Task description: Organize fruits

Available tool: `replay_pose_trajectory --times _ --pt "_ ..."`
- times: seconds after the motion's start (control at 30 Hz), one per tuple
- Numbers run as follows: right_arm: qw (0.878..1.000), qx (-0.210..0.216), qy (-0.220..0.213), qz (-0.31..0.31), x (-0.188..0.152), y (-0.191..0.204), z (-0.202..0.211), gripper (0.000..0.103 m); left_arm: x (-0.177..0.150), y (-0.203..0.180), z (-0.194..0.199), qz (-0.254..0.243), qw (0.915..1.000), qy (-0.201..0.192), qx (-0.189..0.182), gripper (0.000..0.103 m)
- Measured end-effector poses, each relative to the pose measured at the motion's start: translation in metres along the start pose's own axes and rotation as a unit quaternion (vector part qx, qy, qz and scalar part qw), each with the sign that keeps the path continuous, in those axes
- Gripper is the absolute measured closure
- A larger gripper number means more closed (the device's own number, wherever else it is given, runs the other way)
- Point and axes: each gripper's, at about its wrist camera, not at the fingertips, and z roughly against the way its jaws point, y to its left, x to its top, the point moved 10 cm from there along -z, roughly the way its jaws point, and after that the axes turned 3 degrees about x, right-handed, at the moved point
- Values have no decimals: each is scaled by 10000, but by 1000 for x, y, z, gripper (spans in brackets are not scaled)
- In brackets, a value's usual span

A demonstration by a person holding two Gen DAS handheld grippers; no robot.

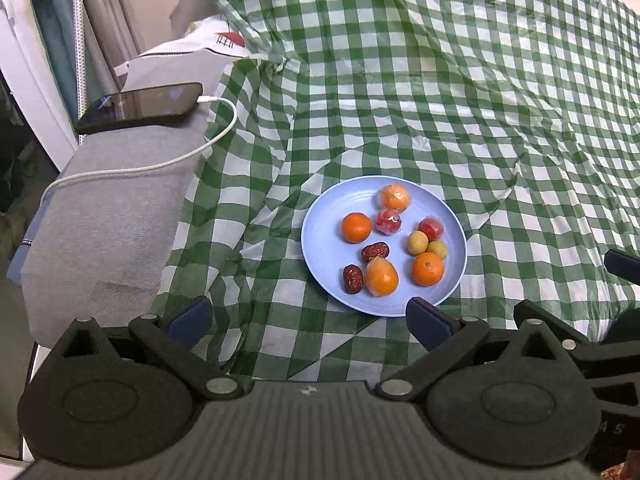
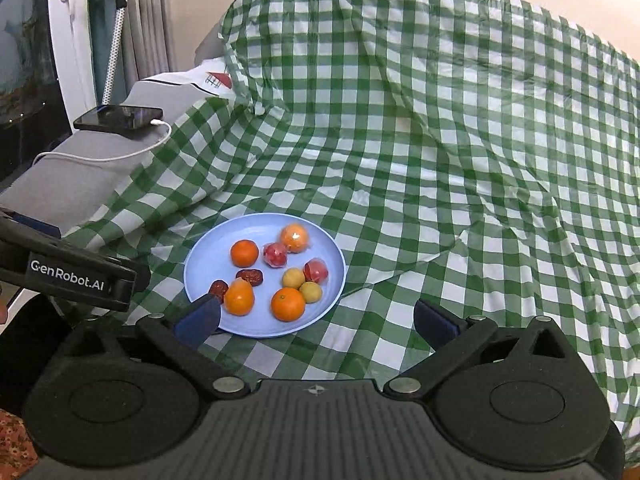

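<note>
Fruits lie loose on a pale blue plate [image 1: 320, 248] that rests on a green-and-white checked cloth [image 1: 440, 100]; what the cloth covers is hidden. Counted: two bare oranges [image 1: 356, 227], two wrapped orange fruits [image 1: 382, 277], two wrapped red fruits [image 1: 388, 221], two small yellow round fruits [image 1: 416, 243] and two dark red dates [image 1: 375, 251], ten pieces in all.

Left gripper [image 1: 308, 320] hovers at the plate's near edge, its fingers spread wide with nothing between them. Right gripper [image 2: 316, 320] hovers likewise, fingers spread and empty, one fingertip over the plate's near rim.

All the fruit being on one plate fits both a finished gathering and a sort yet to come. Any grasp is likely to go best from above, on a piece with free space around it; the crinkly wrappers may slip, and the two yellow fruits touch.

A phone [image 1: 140, 106] on a white cable [image 1: 160, 162] lies on grey fabric to the left.
</note>
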Motion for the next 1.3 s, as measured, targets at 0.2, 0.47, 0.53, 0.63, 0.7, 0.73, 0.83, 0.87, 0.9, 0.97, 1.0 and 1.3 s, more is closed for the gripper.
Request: replay_pose_trajectory --times 0.2,0.47,0.53,0.63,0.7,0.73,0.83,0.87,0.9,0.97,1.0,1.3 --pt "10000 -1 -31 12 -1 3 6 1 -2 3 5 79 10000 -17 33 0" --pt "10000 5 -24 20 -3 3 6 1 -3 4 6 79 10000 -20 33 0" --pt "10000 7 -11 27 -4 4 7 1 -3 4 6 70 10000 -15 38 0" --pt "10000 5 15 21 -6 3 7 1 -4 4 5 65 10000 8 37 0" --pt "10000 -1 28 9 -6 2 6 1 -4 5 4 58 10000 10 38 0" --pt "10000 -3 36 2 -6 2 6 1 -4 5 4 52 10000 11 42 0" --pt "10000 2 46 -6 -6 1 5 1 -4 5 3 33 10000 22 36 0" --pt "10000 2 45 -6 -5 1 5 1 -4 5 3 23 10000 26 35 0" --pt "10000 3 45 -6 -5 1 5 1 -4 4 2 16 10000 29 37 0" --pt "10000 4 45 -5 -5 1 5 1 -4 4 2 6 10000 30 38 0" --pt "10000 3 45 -7 -6 1 5 1 -4 4 2 5 10000 32 38 0" --pt "10000 0 45 -3 -5 2 4 1 -3 3 1 -7 10000 25 37 0"
